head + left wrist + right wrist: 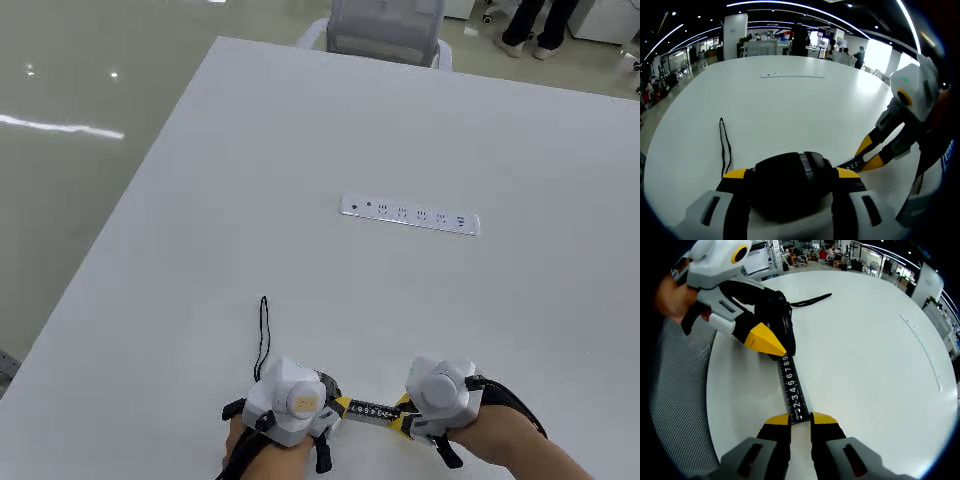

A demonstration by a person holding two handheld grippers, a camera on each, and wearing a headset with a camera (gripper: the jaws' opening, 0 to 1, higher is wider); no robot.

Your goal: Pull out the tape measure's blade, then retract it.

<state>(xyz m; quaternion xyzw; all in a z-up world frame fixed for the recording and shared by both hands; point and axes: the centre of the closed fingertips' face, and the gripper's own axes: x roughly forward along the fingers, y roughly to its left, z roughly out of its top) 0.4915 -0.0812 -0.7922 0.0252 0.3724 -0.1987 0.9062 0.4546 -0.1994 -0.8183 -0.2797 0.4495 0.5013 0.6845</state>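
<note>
Tape measure (790, 192) is sitting at the near edge of the white table (300, 150), the left gripper (790, 174) clamping its black case between its jaws. Its blade (790, 382) is stretching rightward, the right gripper (800, 418) pinching its tip with narrow jaws.

The head view looks steeply down on the table (200, 250) from above its near edge. The left gripper view sits low, facing across it toward the power strip (792, 75). The right gripper view runs close along the blade (791, 385), which all three share.
</note>
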